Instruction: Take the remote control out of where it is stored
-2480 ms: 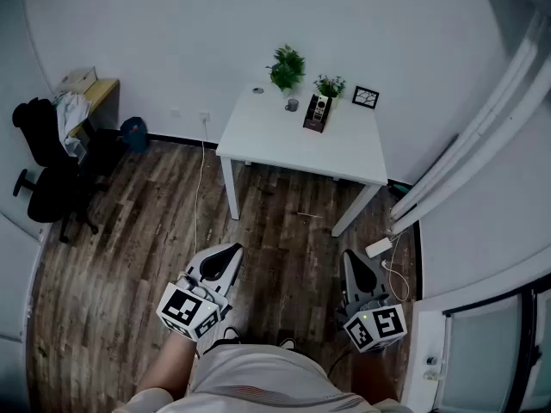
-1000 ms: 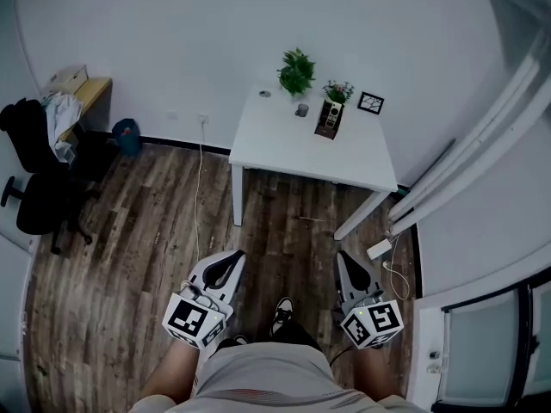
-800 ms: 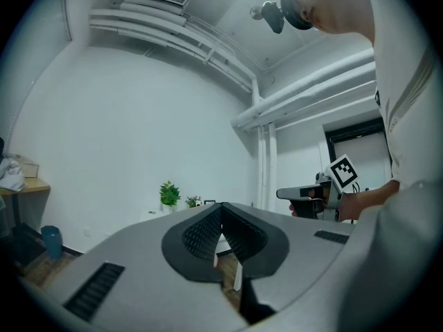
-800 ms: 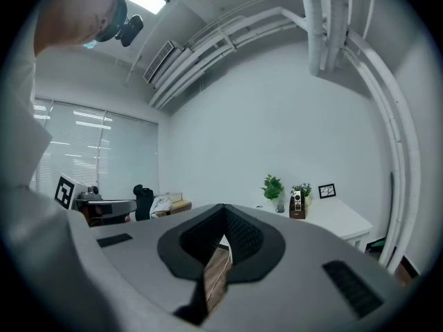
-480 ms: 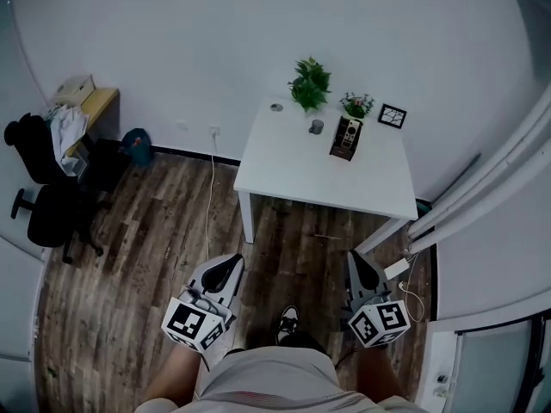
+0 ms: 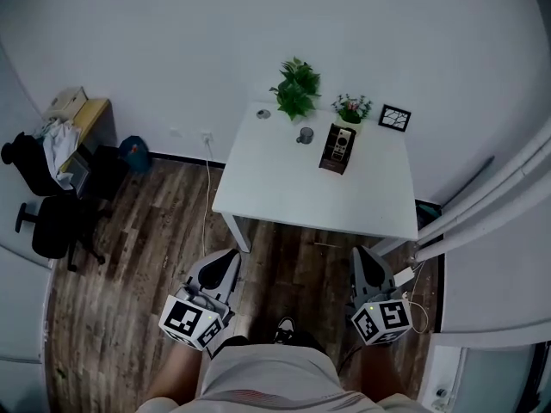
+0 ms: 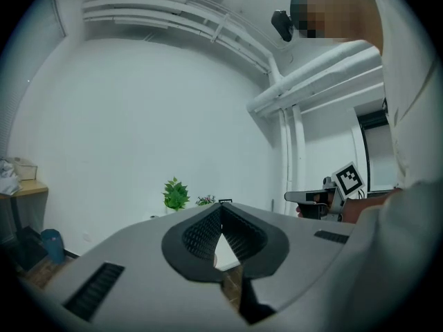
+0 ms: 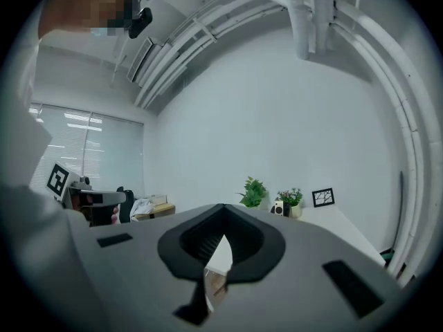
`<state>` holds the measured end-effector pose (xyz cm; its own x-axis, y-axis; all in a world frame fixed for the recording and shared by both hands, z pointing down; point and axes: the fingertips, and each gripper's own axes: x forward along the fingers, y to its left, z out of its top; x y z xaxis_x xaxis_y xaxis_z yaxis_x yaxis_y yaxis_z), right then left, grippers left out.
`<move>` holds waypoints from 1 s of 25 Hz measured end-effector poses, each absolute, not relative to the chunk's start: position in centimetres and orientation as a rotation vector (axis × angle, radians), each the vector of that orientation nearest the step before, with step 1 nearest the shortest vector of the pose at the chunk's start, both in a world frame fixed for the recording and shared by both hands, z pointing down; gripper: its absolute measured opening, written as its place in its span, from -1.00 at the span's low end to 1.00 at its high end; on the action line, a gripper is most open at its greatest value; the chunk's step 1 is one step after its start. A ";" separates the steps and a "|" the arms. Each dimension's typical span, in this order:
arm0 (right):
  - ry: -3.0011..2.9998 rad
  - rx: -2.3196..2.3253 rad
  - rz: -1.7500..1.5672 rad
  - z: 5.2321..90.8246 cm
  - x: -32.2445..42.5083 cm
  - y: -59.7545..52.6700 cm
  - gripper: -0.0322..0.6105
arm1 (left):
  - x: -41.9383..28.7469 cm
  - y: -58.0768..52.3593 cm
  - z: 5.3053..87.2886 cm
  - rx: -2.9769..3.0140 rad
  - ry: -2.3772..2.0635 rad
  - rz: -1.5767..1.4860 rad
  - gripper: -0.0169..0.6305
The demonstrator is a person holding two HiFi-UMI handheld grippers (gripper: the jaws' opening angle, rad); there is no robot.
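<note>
The remote control (image 6: 339, 144) stands upright in a dark holder (image 6: 335, 163) at the back of the white table (image 6: 310, 200), and shows small and far off (image 8: 279, 207) in the right gripper view. Both grippers hang low over the wood floor, short of the table's front edge. My left gripper (image 6: 229, 256) is shut with nothing in it, its jaws meeting at the tip (image 7: 221, 207). My right gripper (image 6: 360, 253) is shut and empty too, its tips together (image 8: 223, 207).
On the table stand a tall green plant (image 6: 295, 89), a small flowering pot (image 6: 351, 108), a cup (image 6: 305, 135) and a picture frame (image 6: 394, 117). An office chair (image 6: 45, 224) and a side desk (image 6: 86, 117) are at the left. A cable and an adapter (image 6: 403, 275) lie by the right wall.
The table has come nearer and lower in the head view as the person walks toward it. Both grippers stay shut and keep their place beside the body.
</note>
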<state>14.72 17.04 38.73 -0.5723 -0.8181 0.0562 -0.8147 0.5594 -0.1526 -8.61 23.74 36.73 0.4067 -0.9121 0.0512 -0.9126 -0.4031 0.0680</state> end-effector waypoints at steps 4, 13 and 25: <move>2.710 -1.467 -0.275 39.3 16.9 14.0 -0.86 | -6.7 20.9 36.8 2.565 -1.666 0.053 -0.92; 2.634 -1.605 -0.319 40.7 20.4 10.2 -0.86 | -3.8 14.4 36.7 2.631 -1.573 0.064 -0.92; 2.556 -1.864 -0.279 39.9 17.6 0.9 -0.86 | -6.7 1.9 37.4 2.739 -1.352 0.023 -0.92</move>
<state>17.56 0.86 39.89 -0.3105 -0.9416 0.1304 -0.9476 0.2956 -0.1213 -6.67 1.95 37.44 0.6089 -0.7915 0.0518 -0.7928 -0.6053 0.0708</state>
